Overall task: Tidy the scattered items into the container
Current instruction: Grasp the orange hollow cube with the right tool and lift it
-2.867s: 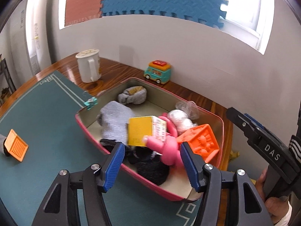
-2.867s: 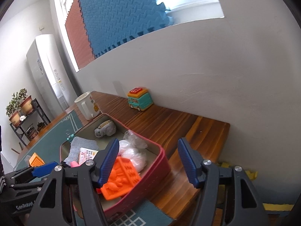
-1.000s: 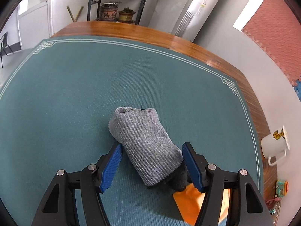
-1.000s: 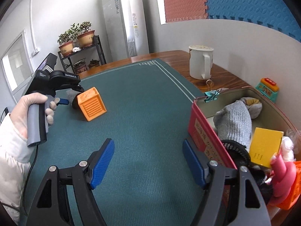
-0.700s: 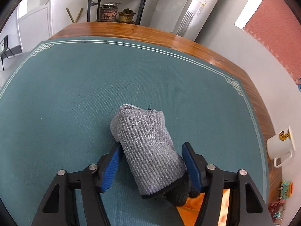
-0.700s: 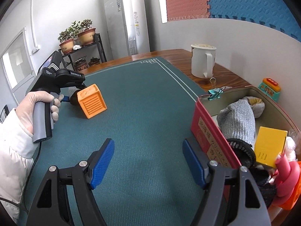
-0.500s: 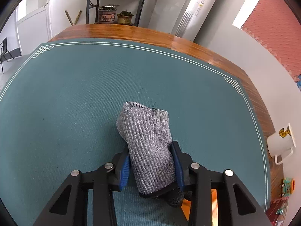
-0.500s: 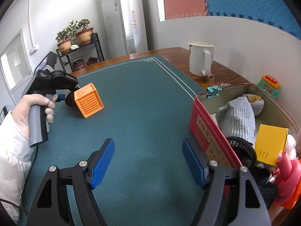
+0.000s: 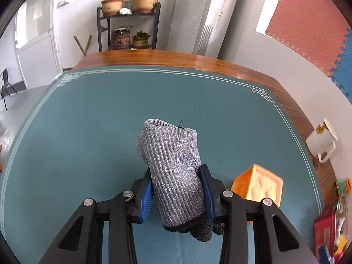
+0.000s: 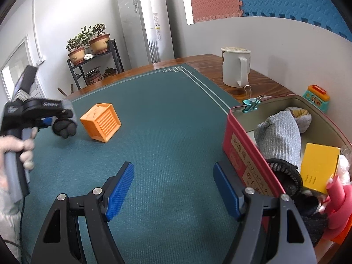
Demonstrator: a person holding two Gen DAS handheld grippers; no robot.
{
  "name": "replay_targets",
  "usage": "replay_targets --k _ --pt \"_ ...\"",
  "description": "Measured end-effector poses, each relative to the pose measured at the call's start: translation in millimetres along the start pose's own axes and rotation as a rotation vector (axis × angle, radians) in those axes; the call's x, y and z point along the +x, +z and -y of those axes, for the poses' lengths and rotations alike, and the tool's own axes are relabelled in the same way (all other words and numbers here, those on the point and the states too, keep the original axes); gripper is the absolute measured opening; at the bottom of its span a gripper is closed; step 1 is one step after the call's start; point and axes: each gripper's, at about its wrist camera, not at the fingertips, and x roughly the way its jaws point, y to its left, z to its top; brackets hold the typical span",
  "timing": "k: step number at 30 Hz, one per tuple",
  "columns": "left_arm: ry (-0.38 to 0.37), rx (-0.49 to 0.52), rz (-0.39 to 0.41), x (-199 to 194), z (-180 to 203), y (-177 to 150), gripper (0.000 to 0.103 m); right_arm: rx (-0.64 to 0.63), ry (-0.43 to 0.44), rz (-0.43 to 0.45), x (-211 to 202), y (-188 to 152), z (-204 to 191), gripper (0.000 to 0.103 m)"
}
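One ribbed grey glove [image 9: 173, 171] — claw-pinched [image 9: 177, 192]

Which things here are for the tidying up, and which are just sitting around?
For tidying: grey glove in the left hand-held gripper, orange block, red box.

Just sitting around: white mug, toy bus, potted plants.

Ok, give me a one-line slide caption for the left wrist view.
Left tongs clamped on a grey knit glove above the teal mat, orange cube alongside.
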Motion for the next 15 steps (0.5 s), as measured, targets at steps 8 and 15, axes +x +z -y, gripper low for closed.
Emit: replay_targets --k 8,15 --pt "-0.008 0.057 0.033 -38 -25 -30 0.041 0.017 0.041 -0.128 7 5 -7 0.078" --pt "-0.026 0.046 0.055 -51 -43 -36 0.041 -0.03 0.07 -0.161 10 39 -49 0.078"
